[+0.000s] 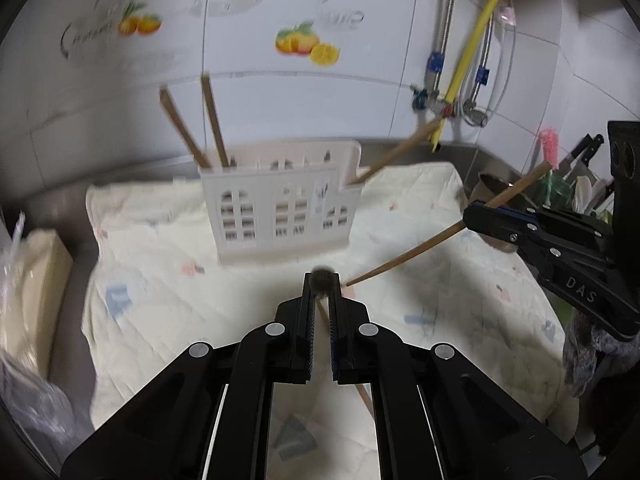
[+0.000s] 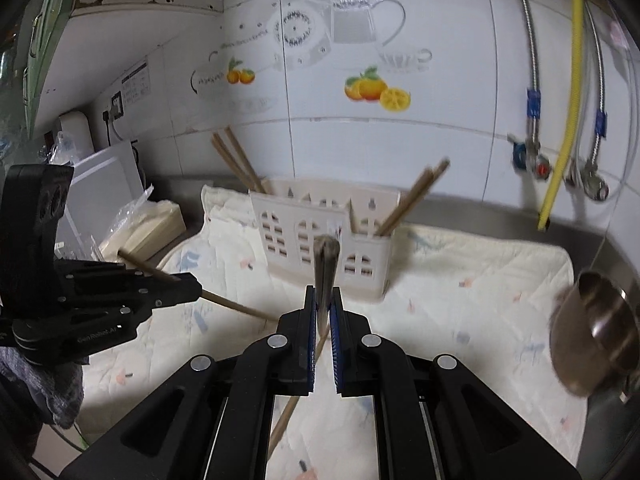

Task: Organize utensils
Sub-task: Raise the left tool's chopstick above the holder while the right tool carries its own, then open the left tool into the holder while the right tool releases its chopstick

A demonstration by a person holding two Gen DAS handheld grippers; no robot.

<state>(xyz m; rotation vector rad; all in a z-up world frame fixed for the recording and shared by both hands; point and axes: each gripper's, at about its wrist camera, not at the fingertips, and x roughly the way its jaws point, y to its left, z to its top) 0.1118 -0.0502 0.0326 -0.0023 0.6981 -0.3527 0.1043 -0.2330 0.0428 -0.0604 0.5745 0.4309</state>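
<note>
My left gripper (image 1: 322,286) is clenched on 1 wooden chopstick (image 1: 365,398), which points straight toward the camera above the quilted cloth (image 1: 168,312). My right gripper (image 2: 323,298) grips a second chopstick (image 2: 326,264), its blurred end rising before the white utensil holder (image 2: 320,236). That holder stands on the cloth near the tiled wall (image 2: 440,32). 2 chopsticks (image 1: 200,128) lean out of its left compartment, and more (image 2: 416,196) lean out of its right compartment. A steel cup (image 2: 596,332) sits to the right.
</note>
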